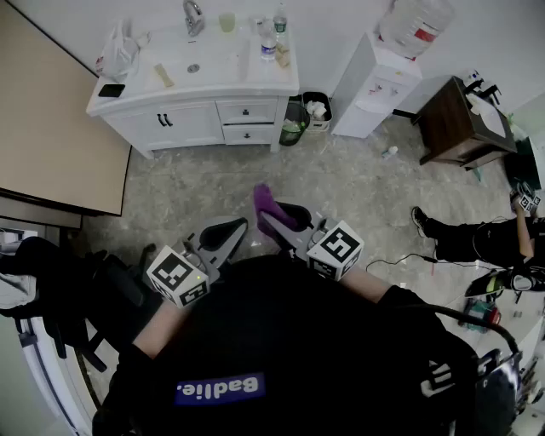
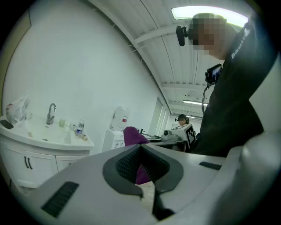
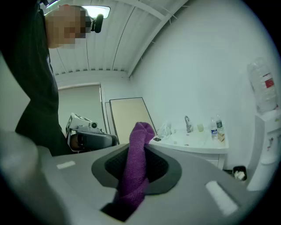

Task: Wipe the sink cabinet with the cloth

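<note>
The only writing that I can read is on the person's black shirt (image 1: 289, 341): a blue patch (image 1: 220, 389) with white letters, upside down in the head view, which seem to say "Badlie". The big bottle on the water dispenser (image 1: 375, 81) has a red label, and the small bottles (image 1: 269, 44) on the sink cabinet (image 1: 196, 115) have labels too, but all of them are too small to read.

The right hand-held gripper (image 1: 269, 218) is clamped on the purple cloth (image 3: 136, 169). The cloth is squeezed between the dark pads and its end stands up above the jaws. The left hand-held gripper (image 1: 242, 224) has its jaws together and nothing is between them; the purple seen through its pads is the cloth in the other gripper, just beside it. Both are held in front of the person's chest, well apart from the white cabinet, which stands at the far wall.

The head view alone shows the stone floor (image 1: 341, 179), the trash bin (image 1: 295, 122) just beside the cabinet, a brown table (image 1: 451, 128) at the right, and another person (image 1: 477, 240) low on the floor. It also shows the cabinet top from above – faucet (image 1: 193, 17), cup (image 1: 226, 21), plastic bag (image 1: 119, 51) and a black phone (image 1: 111, 90). The two gripper views show instead the white ceiling with a lamp (image 2: 206, 12) and the camera (image 3: 97, 22) on the person's head. Only the right gripper view shows the beige panel (image 3: 129, 118) upright against the wall.
</note>
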### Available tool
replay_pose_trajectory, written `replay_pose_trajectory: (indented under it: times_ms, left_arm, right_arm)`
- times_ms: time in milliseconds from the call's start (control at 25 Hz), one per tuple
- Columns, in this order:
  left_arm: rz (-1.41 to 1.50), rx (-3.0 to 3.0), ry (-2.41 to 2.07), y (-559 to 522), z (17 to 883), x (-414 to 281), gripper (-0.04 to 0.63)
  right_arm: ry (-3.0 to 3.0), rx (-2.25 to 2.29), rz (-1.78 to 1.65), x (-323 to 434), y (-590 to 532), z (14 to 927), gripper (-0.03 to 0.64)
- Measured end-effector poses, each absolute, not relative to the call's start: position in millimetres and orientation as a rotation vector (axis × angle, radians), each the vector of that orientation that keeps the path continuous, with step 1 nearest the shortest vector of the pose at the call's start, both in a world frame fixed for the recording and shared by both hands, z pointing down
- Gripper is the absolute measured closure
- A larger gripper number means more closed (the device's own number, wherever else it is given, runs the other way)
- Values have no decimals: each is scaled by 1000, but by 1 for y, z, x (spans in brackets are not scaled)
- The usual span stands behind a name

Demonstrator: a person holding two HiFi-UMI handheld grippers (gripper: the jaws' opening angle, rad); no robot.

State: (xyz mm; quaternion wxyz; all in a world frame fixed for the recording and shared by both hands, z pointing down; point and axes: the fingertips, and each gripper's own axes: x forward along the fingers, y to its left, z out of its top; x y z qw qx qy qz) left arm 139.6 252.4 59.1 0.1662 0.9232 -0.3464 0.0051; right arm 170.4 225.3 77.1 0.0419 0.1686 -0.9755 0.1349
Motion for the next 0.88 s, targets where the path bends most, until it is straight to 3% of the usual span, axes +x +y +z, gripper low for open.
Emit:
replay_pose_trajectory:
  times_ms: [880]
  left_arm:
    - [40,2572,-1042,229,63,161,606]
  right_arm:
    - [-3013,492,471,191,201,83,541]
